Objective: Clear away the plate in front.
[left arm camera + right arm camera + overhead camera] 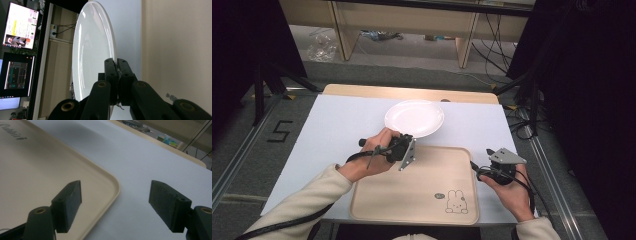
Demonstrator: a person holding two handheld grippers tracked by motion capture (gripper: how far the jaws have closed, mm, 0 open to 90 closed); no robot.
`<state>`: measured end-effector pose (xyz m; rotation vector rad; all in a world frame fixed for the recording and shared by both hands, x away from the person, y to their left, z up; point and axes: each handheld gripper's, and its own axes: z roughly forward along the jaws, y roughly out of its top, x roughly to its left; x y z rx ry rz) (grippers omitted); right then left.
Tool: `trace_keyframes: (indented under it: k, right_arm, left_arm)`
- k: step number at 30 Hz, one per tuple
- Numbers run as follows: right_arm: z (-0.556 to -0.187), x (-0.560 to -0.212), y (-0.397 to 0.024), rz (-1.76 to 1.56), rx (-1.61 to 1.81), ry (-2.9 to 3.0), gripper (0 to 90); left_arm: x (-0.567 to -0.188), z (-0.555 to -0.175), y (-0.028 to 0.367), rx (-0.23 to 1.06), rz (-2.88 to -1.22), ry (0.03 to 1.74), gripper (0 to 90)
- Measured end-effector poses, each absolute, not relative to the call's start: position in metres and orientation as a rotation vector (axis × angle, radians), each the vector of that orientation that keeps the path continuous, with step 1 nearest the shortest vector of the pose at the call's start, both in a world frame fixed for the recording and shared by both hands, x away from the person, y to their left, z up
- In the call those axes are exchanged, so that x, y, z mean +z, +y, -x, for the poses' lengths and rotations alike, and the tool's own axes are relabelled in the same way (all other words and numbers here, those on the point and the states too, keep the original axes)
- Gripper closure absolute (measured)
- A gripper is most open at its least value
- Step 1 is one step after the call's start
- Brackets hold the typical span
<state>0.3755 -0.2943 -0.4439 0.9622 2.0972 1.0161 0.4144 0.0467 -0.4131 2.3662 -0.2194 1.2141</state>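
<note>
A person sits at a white desk (337, 125) with 1 claw in each hand. A beige tray (412, 195) lies at the near edge of the desk and serves as the landmark here.

The left claw (408, 142) hangs over the tray's far left corner, jaws pressed together on the near rim of a white plate (414, 117). In the left gripper view the 2 black jaws pinch that rim of the plate (92, 50), 1 on each face. The plate sits just beyond the tray's far edge, its near rim at that edge; whether it rests on the desk is hard to tell.

The right claw (476, 167) is at the tray's right edge, held low. In the right gripper view its jaws (115, 205) are spread wide with nothing between them, straddling the tray's rounded corner (110, 182).

Bare desk lies left of the tray and beyond the plate. The tray's inside is bare apart from a rabbit drawing (456, 201) near its right front corner.
</note>
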Motion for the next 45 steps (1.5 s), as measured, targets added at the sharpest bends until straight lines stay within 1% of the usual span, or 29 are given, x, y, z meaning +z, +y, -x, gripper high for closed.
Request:
trace_keyframes:
  k: [3, 4, 5, 6, 23, 27, 45]
  right_arm:
    - [-0.375, -0.444, -0.294, -0.963, 1.015, 2.098, 27.2]
    - [-0.375, -0.444, -0.294, -0.962, 1.015, 2.098, 27.2]
    - [-0.376, -0.444, -0.294, -0.960, 1.015, 2.098, 27.2]
    - [-0.375, -0.444, -0.294, -0.960, 1.014, 2.098, 27.2]
    - [-0.375, -0.444, -0.294, -0.960, 1.011, 2.096, 27.3]
    - [-0.375, -0.444, -0.294, -0.959, 1.010, 2.096, 27.3]
    - [-0.375, -0.444, -0.294, -0.958, 1.007, 2.096, 27.8]
  left_arm:
    - [-0.415, -0.410, 0.048, 1.196, -2.351, -0.211, 88.1]
    - [-0.412, -0.408, 0.049, 1.214, -2.381, -0.236, 88.2]
    - [-0.415, -0.406, 0.049, 1.190, -2.349, -0.212, 88.1]
    - [-0.414, -0.404, 0.050, 1.200, -2.377, -0.238, 88.1]
    - [-0.421, -0.365, 0.060, 1.153, -2.390, -0.301, 88.1]
    - [-0.421, -0.359, 0.062, 1.157, -2.394, -0.316, 88.1]
    - [-0.428, -0.331, 0.063, 1.092, -2.403, -0.365, 88.0]
